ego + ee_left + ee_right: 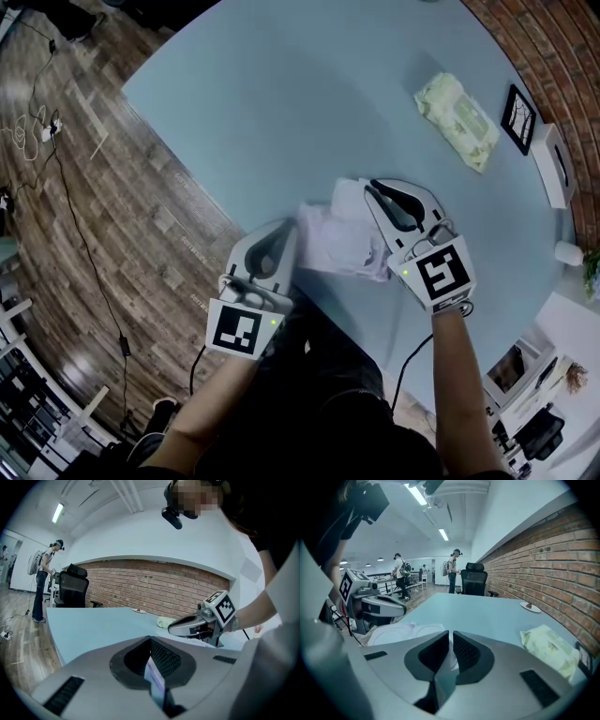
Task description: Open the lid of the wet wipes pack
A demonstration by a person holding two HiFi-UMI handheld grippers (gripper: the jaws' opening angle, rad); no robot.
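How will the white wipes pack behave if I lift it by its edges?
Probably floppy: the white wipes pack looks wrinkled and soft-sided, so it would likely sag between the left gripper and right gripper. Its film looks smooth, so the thin edges in both shut jaws may slip. Its shape is flattish, so rolling seems unlikely.

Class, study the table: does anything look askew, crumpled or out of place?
The white wipes pack sits crumpled at the table's near edge, pinched between the left gripper and right gripper. A second, yellowish pack lies askew further off, near the brick wall. Nothing looks spilled.
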